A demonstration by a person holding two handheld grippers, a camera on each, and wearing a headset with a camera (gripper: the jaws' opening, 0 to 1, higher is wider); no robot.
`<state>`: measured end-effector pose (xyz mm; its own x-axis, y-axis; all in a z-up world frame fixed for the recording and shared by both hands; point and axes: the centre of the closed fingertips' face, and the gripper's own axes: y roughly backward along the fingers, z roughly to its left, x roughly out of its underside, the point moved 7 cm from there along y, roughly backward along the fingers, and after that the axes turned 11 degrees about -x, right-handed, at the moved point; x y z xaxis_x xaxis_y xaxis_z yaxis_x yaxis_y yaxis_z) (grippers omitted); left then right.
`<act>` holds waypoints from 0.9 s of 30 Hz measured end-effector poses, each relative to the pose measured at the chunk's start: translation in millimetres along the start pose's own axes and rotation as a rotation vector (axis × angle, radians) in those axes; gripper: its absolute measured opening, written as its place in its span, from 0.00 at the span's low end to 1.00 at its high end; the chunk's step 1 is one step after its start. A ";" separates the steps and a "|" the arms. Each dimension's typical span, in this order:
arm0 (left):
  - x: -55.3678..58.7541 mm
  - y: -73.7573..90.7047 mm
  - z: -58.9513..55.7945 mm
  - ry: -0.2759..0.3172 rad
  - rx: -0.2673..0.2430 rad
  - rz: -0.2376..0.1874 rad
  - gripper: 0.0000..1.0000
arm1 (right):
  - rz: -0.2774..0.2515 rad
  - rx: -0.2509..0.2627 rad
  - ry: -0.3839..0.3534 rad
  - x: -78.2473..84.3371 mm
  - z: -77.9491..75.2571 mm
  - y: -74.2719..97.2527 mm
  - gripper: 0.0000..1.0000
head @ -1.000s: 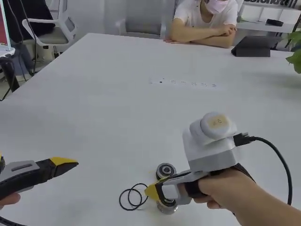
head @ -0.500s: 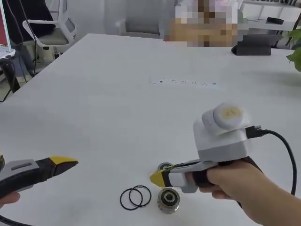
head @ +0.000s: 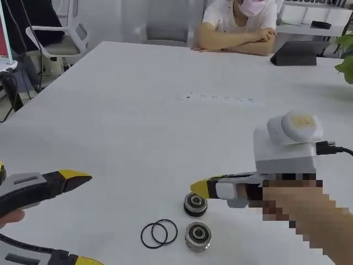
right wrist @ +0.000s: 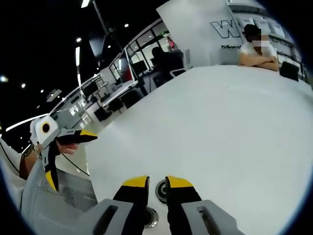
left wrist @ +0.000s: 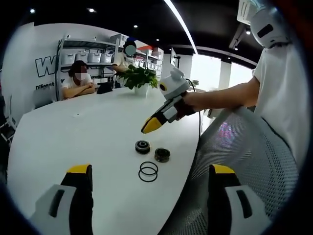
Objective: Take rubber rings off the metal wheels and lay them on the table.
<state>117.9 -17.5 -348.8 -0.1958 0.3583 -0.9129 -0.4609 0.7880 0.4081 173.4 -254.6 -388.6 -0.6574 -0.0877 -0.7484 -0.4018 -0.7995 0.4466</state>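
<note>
Two metal wheels lie on the white table [head: 138, 121]: one [head: 194, 203] nearer the right gripper, the other [head: 197, 234] close to the front edge. Two black rubber rings [head: 159, 232] lie overlapping, flat on the table just left of the front wheel. My right gripper [head: 199, 187] hovers shut and empty just above and right of the wheels; its view shows one wheel [right wrist: 160, 188] beyond the jaws. My left gripper [head: 83, 220] is open wide at the lower left, apart from everything. In the left gripper view, the rings [left wrist: 148, 167], both wheels [left wrist: 143, 146] [left wrist: 162, 155] and the right gripper [left wrist: 149, 126] lie ahead.
A person sits with folded arms at the table's far end [head: 237, 27]. A socket strip [head: 215, 97] is set into the tabletop mid-table. A black case [head: 298, 53] lies at the far right, with a plant [head: 346, 61] beside it. An office chair [head: 60, 38] stands at the far left.
My right gripper has risen and drawn back to the right, away from the wheels, uncovering both. The rings, the wheels and the left gripper have stayed put.
</note>
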 end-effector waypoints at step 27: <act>-87.3 -56.7 11.4 -0.226 0.113 -0.089 0.79 | -0.014 0.050 0.009 6.4 -25.3 12.8 0.15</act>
<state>170.9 -87.8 -292.1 0.0453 0.3773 -0.9250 -0.3654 0.8680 0.3362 180.2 -280.4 -400.1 -0.6456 -0.0819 -0.7593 -0.4429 -0.7698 0.4596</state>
